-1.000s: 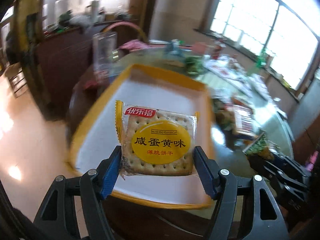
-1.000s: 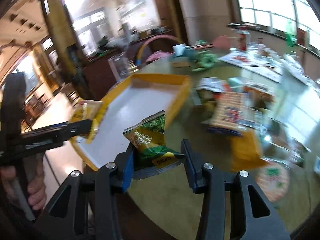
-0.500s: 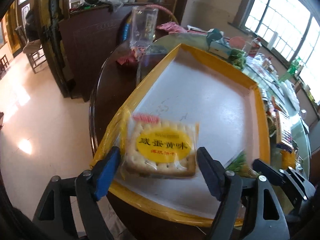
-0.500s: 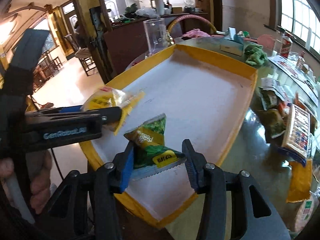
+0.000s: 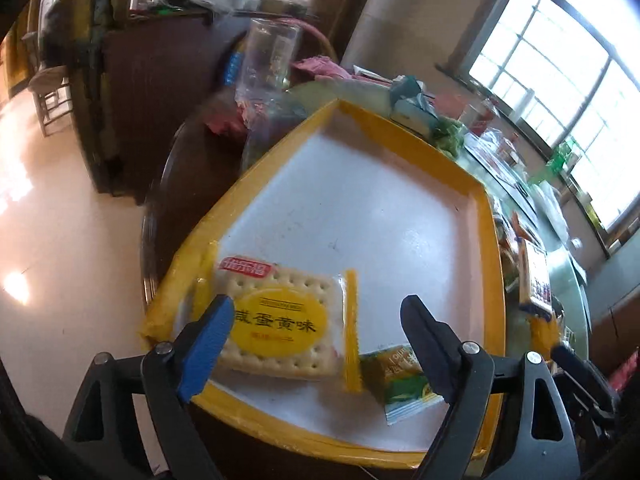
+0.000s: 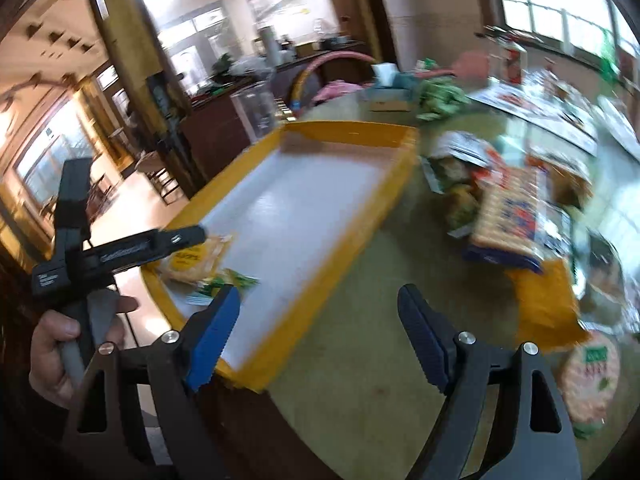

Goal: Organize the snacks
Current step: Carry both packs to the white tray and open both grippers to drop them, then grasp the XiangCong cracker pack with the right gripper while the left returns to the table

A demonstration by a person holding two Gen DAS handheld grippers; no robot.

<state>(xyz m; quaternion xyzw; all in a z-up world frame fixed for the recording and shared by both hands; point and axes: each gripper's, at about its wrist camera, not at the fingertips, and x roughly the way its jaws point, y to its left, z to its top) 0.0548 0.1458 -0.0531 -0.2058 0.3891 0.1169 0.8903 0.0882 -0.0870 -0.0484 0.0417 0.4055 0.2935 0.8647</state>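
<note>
- Salted egg yolk biscuit packet lies flat in the near left corner of the yellow-rimmed tray, print up, label reading upright toward the holder; near square, sealed ends left and right.
- Green pea snack bag lies just beside it on the right, long axis slanting toward the near rim.
- Left gripper: fingers have just been opening, wide, gripping nothing; the packet lies loose under the left finger.
- Right gripper: fingers just opened wide, empty, over the tabletop.
- Judgement: both released to park snacks together in 1 corner.
</note>
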